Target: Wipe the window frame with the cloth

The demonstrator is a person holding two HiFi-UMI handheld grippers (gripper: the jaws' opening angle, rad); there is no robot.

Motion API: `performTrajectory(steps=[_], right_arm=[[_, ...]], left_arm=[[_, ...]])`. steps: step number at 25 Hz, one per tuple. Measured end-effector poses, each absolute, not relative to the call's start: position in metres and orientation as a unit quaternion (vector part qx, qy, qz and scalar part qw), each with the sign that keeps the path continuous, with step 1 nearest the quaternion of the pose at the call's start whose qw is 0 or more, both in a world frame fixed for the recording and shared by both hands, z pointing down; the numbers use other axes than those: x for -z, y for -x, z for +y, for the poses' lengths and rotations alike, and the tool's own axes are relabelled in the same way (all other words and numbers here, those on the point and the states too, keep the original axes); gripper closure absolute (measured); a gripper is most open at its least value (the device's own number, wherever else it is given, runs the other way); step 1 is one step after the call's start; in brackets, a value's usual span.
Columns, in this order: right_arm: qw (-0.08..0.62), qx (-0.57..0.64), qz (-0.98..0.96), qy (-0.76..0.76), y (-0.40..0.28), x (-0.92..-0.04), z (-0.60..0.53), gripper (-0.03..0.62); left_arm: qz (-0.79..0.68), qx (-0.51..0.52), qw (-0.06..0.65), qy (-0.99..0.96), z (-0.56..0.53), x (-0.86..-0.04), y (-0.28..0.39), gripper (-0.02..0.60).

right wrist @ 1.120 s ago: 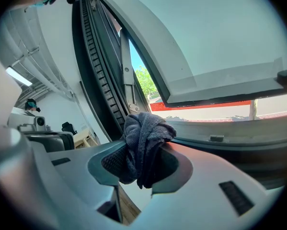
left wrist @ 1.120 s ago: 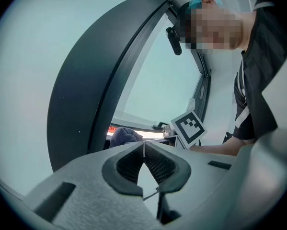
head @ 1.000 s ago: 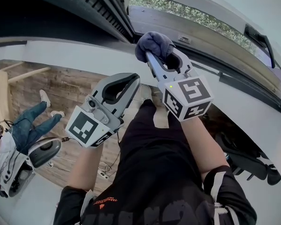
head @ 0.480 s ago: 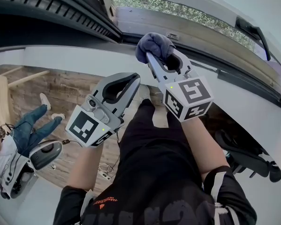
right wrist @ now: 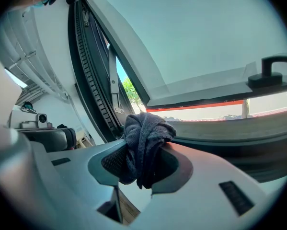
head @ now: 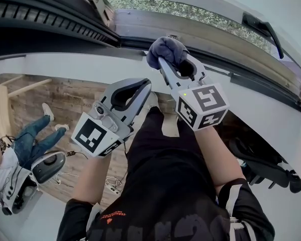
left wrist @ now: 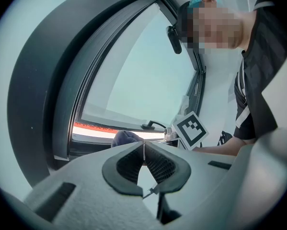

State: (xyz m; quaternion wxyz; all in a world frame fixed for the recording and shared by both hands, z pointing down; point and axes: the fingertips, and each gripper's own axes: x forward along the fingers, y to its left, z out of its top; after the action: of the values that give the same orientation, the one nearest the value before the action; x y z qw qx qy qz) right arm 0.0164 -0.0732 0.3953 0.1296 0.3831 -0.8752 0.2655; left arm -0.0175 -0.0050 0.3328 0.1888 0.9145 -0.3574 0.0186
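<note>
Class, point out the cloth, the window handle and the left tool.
cloth [head: 165, 51], head view, bunched top
window handle [right wrist: 266, 78], right gripper view, black base
left tool [left wrist: 143, 146], left gripper view, between shut tips

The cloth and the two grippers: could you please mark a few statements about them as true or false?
The right gripper is shut on the cloth. True.
The left gripper holds a second cloth. False: its jaws are together with nothing between them.
The cloth is white. False: it is dark blue-grey.
In the head view, the window handle lies right of the cloth. True.
</note>
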Motion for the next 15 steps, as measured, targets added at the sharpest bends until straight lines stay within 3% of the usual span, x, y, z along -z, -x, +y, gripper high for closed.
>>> performTrajectory(steps=[15], right_arm=[[0.133, -0.263, -0.871, -0.394, -0.035, -0.393, -0.070, 0.470]], left_arm=[[-0.357, -0.014, 0.184, -0.916, -0.003, -0.327, 0.008, 0.557]])
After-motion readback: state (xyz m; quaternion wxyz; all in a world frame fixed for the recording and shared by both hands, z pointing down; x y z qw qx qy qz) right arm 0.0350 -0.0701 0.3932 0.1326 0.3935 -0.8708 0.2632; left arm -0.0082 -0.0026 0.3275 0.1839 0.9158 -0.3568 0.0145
